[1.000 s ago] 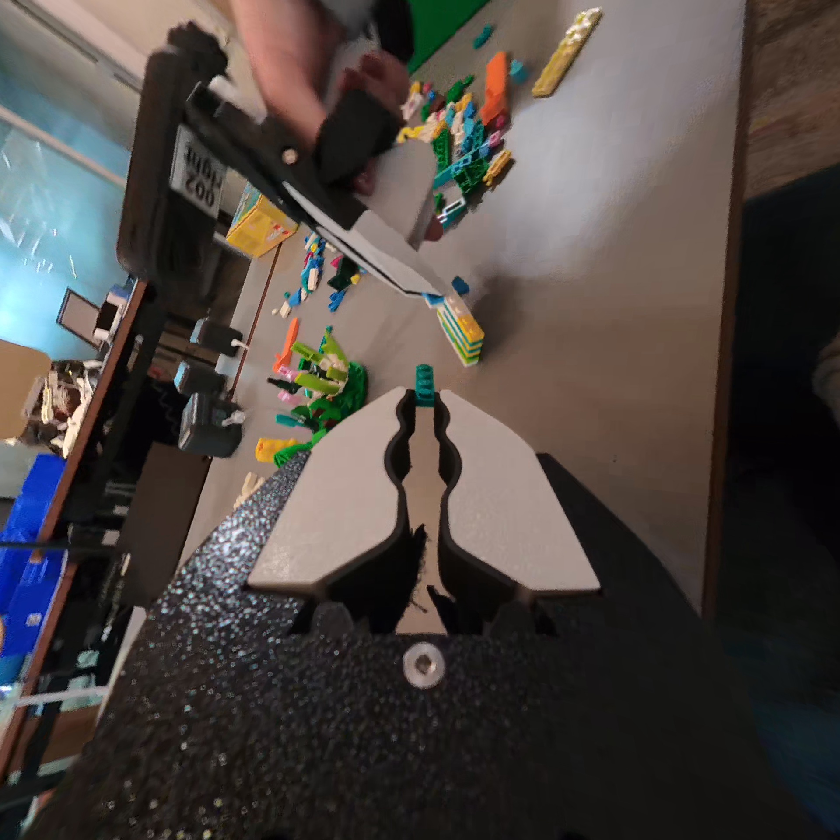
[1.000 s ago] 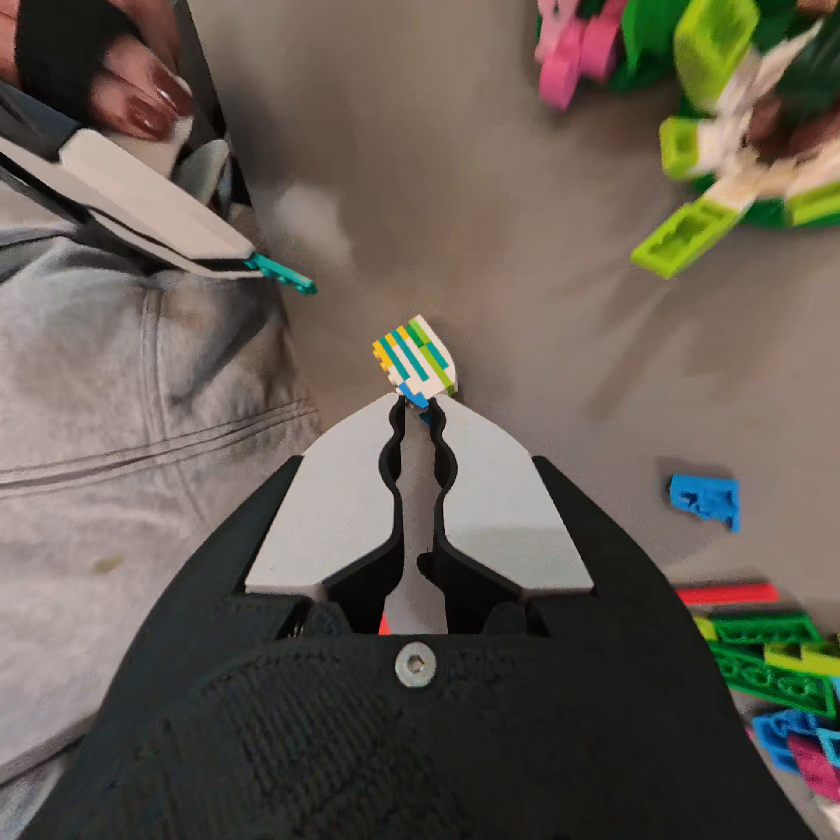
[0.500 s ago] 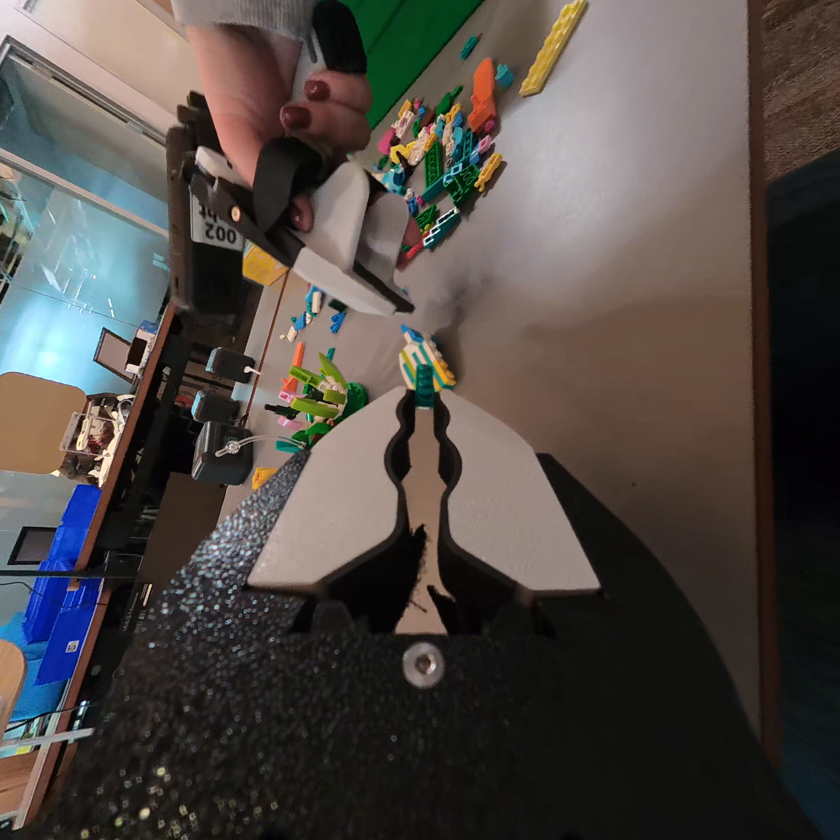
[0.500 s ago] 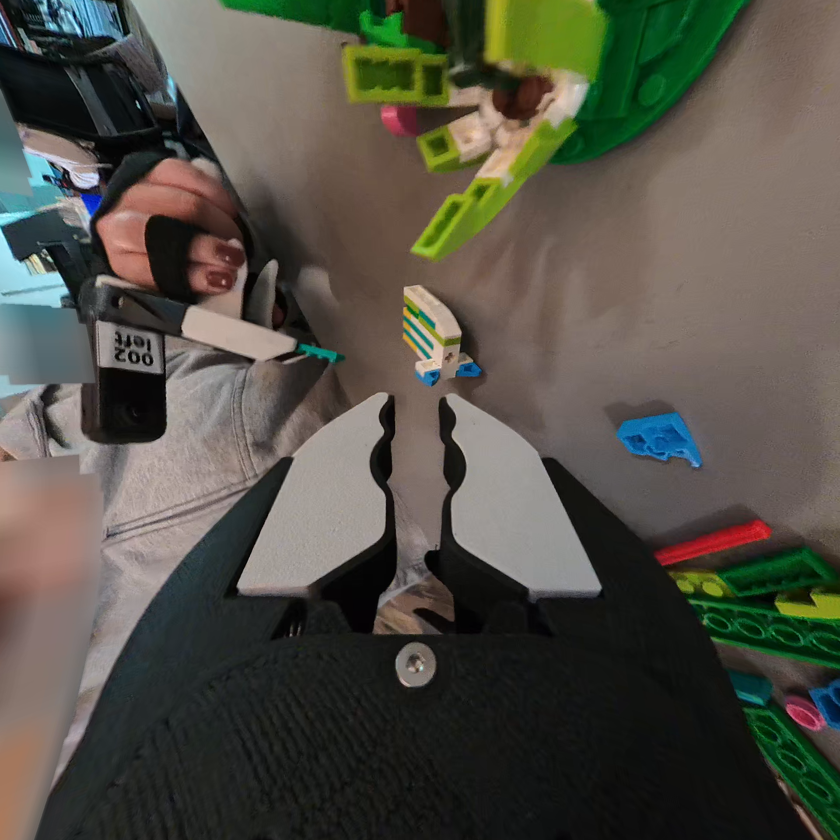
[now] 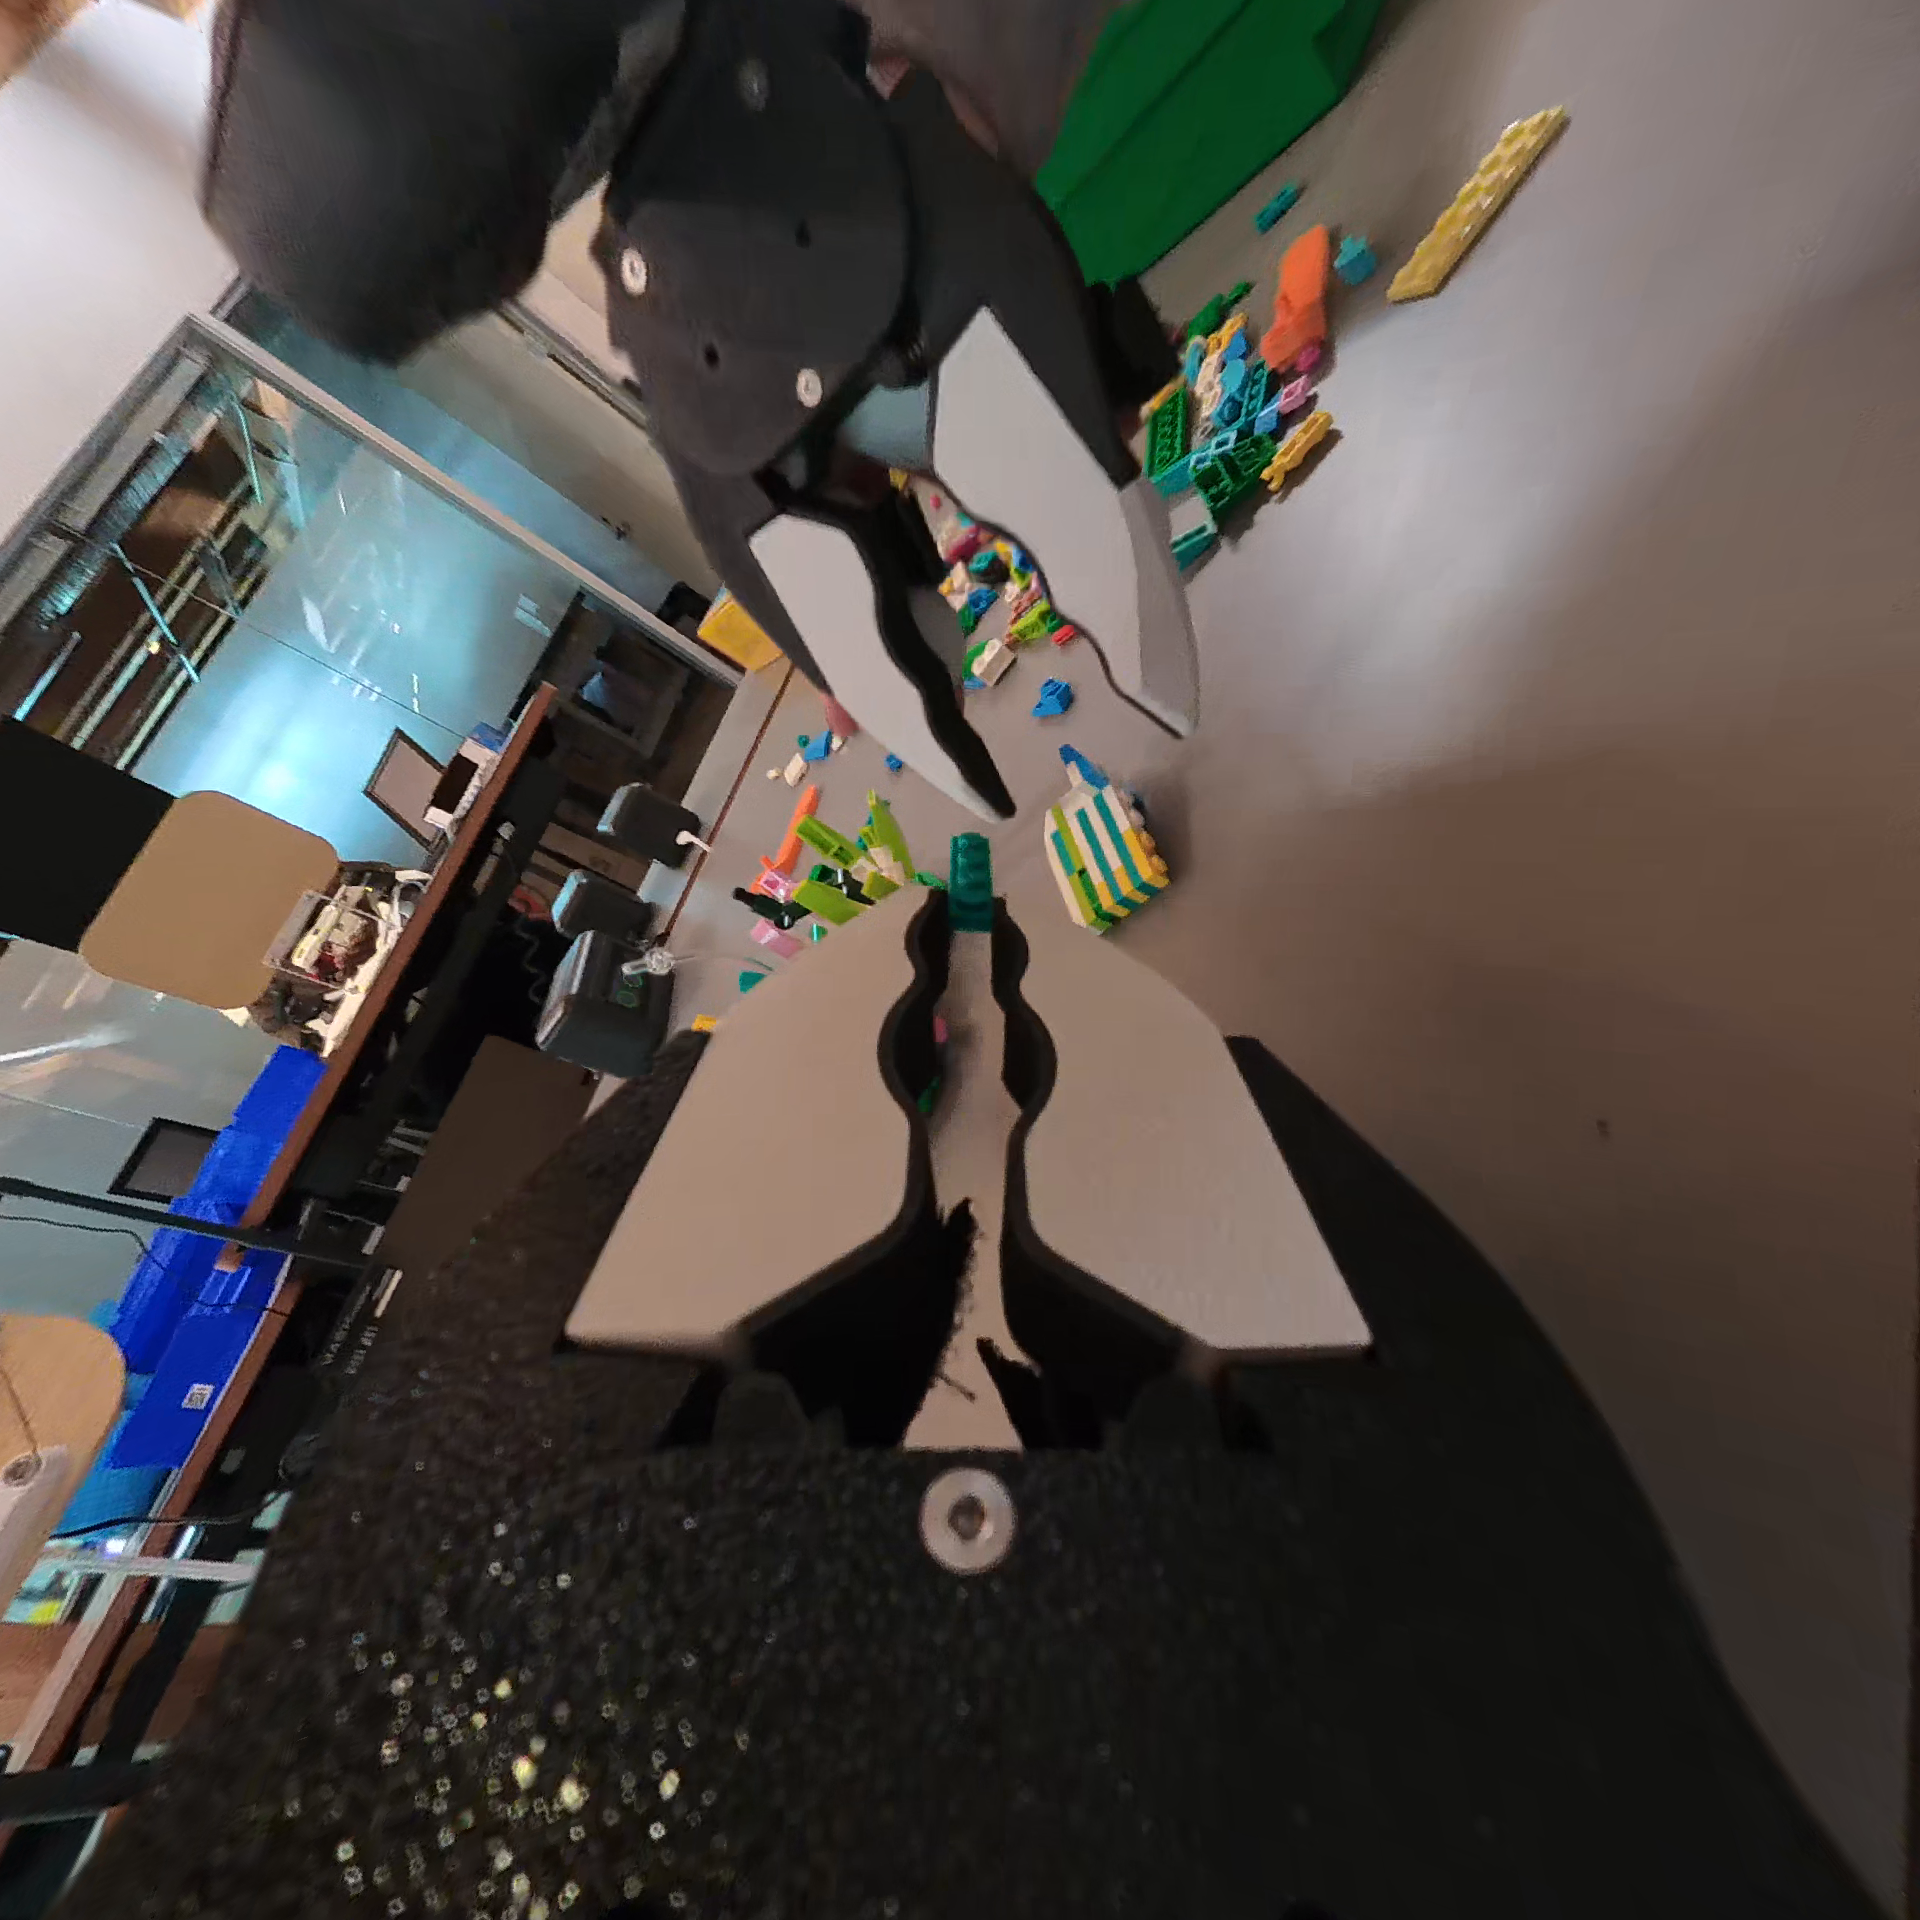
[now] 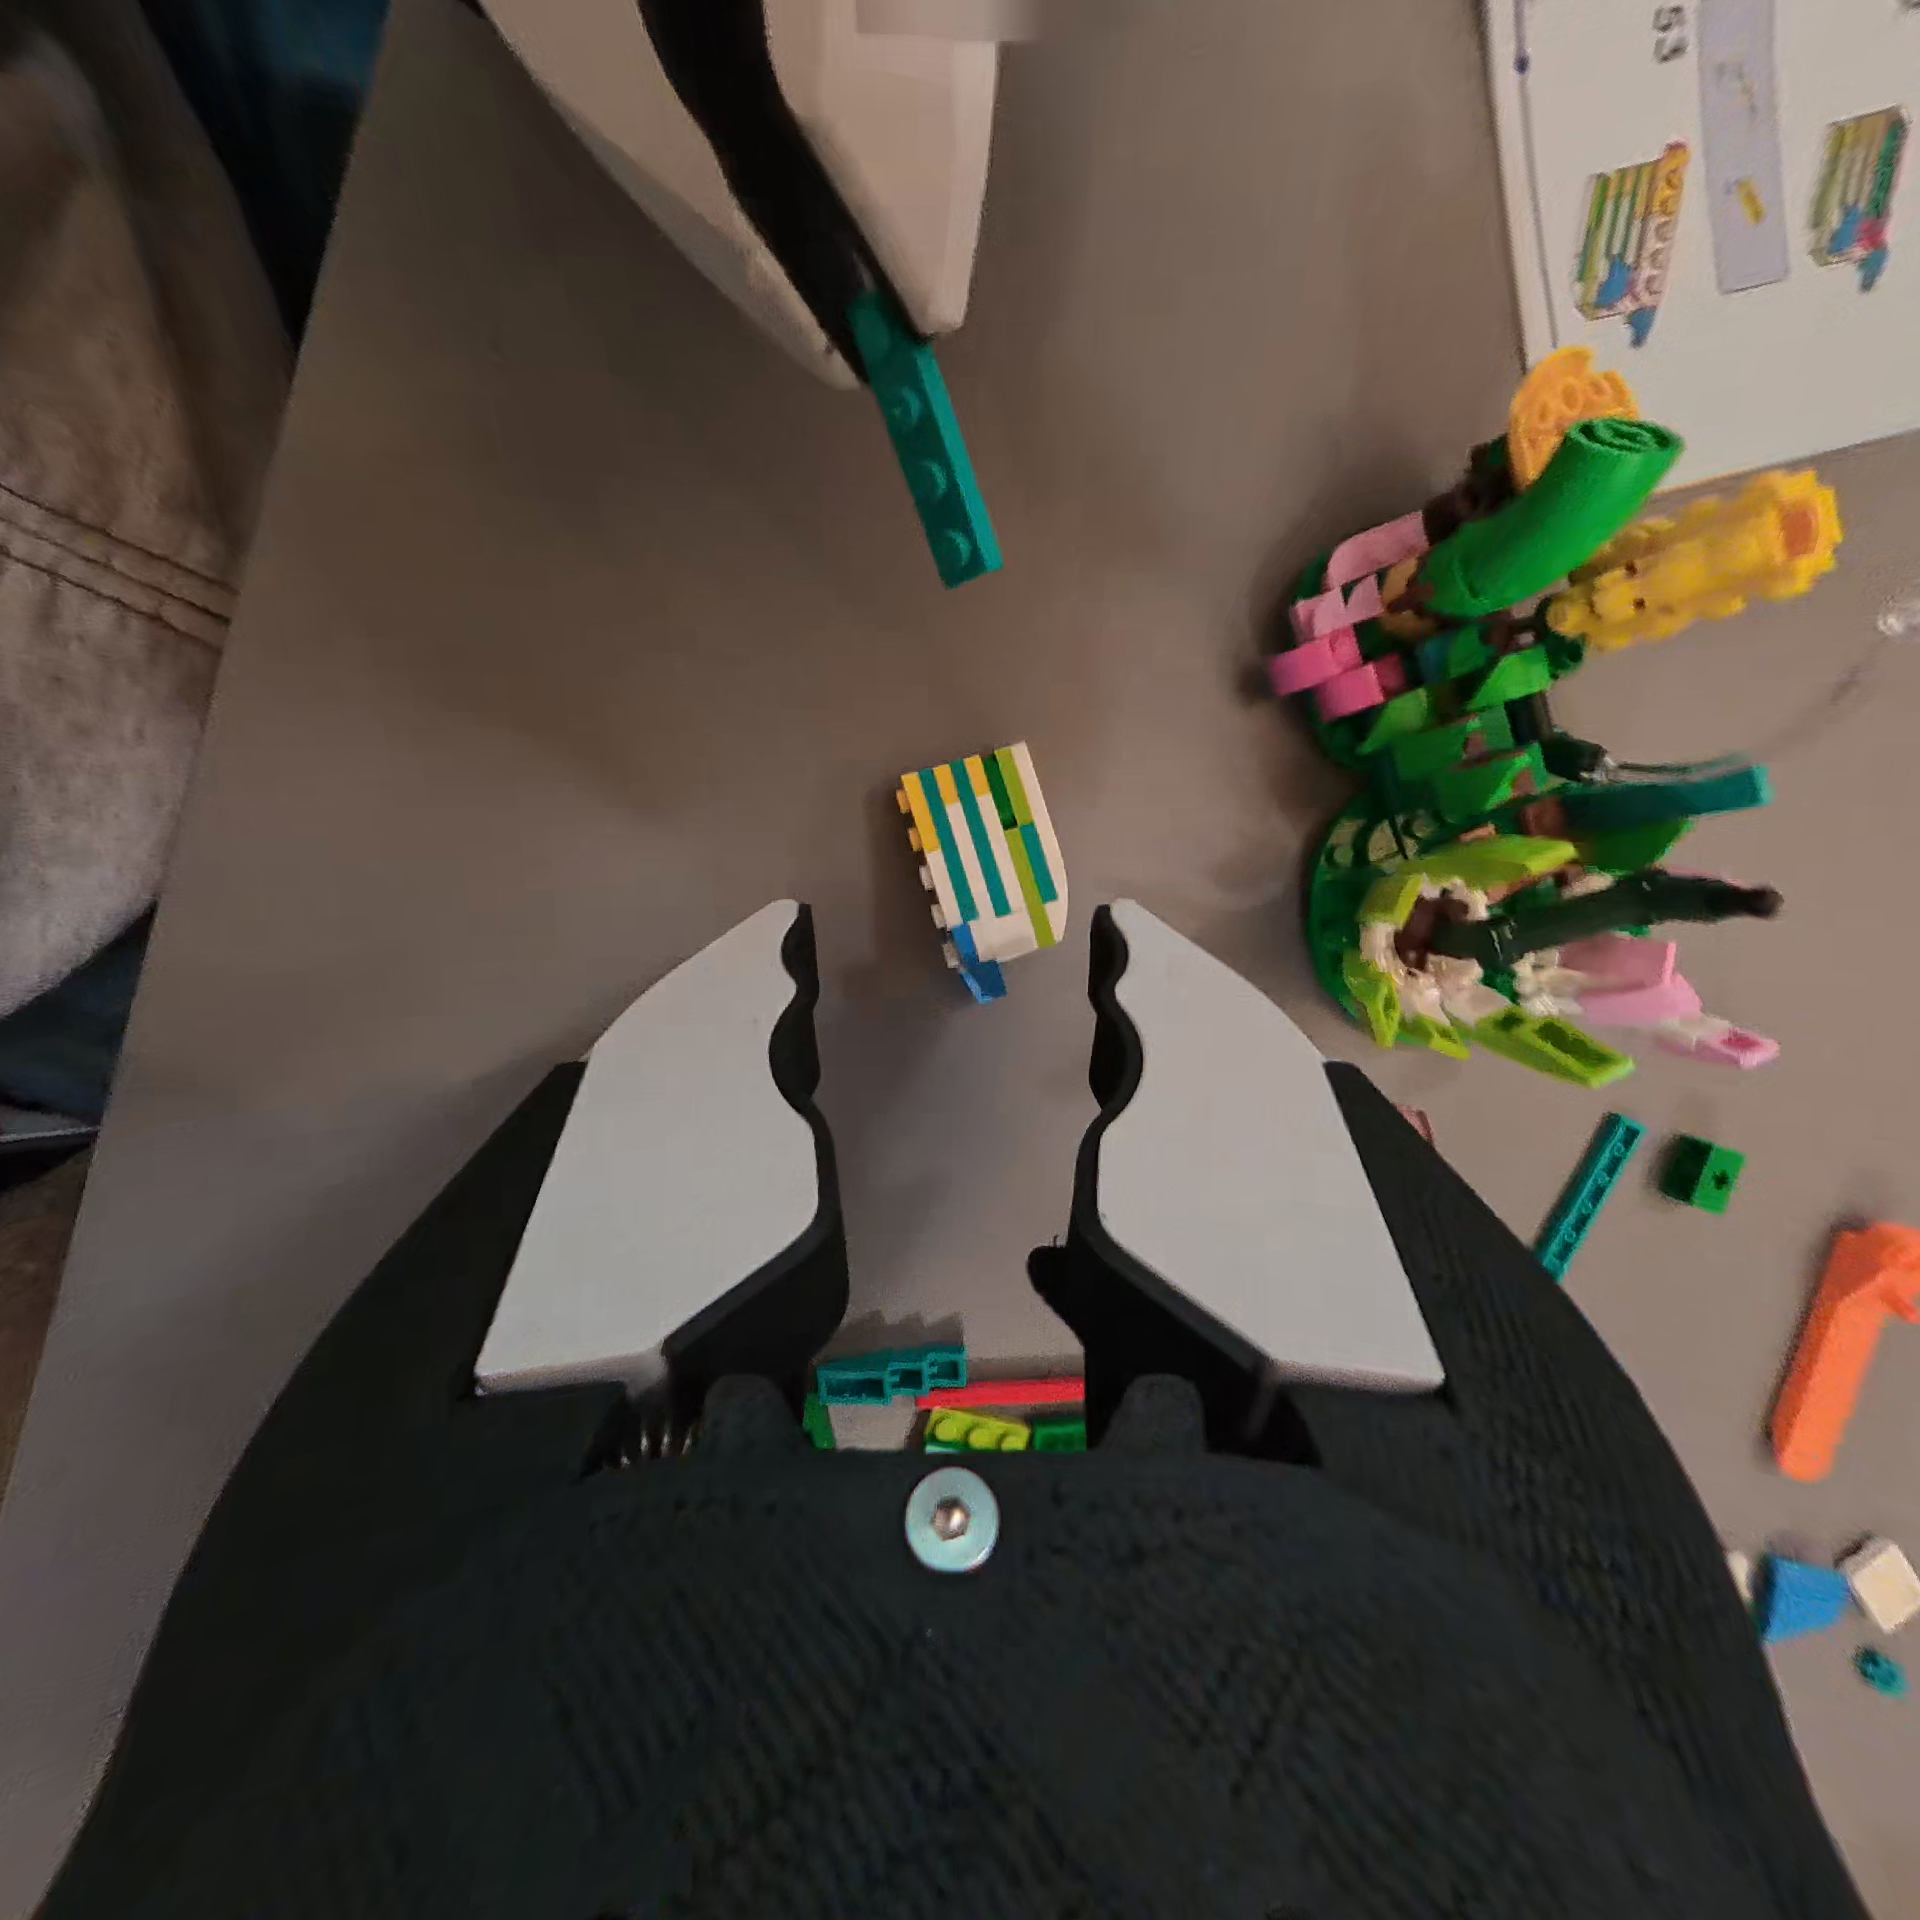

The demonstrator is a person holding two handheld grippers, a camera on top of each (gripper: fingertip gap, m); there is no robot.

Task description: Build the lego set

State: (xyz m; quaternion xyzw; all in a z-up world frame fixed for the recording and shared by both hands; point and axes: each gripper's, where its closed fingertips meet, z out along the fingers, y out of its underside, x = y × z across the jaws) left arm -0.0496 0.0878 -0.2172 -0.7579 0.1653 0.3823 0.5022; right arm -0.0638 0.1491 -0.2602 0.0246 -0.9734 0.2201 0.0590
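My left gripper [image 5: 971,914] is shut on a long teal plate [image 5: 970,881]; the right wrist view shows the plate [image 6: 925,447] sticking out of its fingertips above the table. A small striped brick stack [image 6: 987,857] in white, teal, yellow and lime lies on the grey table [image 6: 582,644]. My right gripper [image 6: 951,920] is open, hovering over the stack with its fingertips on either side, not touching. The stack also shows in the left wrist view [image 5: 1107,857], just right of the teal plate, under the right gripper's fingers [image 5: 977,769].
A green plant-like brick model [image 6: 1486,831] with pink and yellow parts stands to the right. An instruction sheet [image 6: 1704,208] lies at the far right. Loose bricks [image 6: 1839,1340] lie at right and behind my right gripper [image 6: 935,1397]. A person's grey clothing [image 6: 104,520] is at the left. Across from one pair of fingers to the other is roughly 8 cm.
My right gripper let go of the striped stack, which now lies on the table, opened wide and drew back above it. My left gripper kept the teal plate and came closer.
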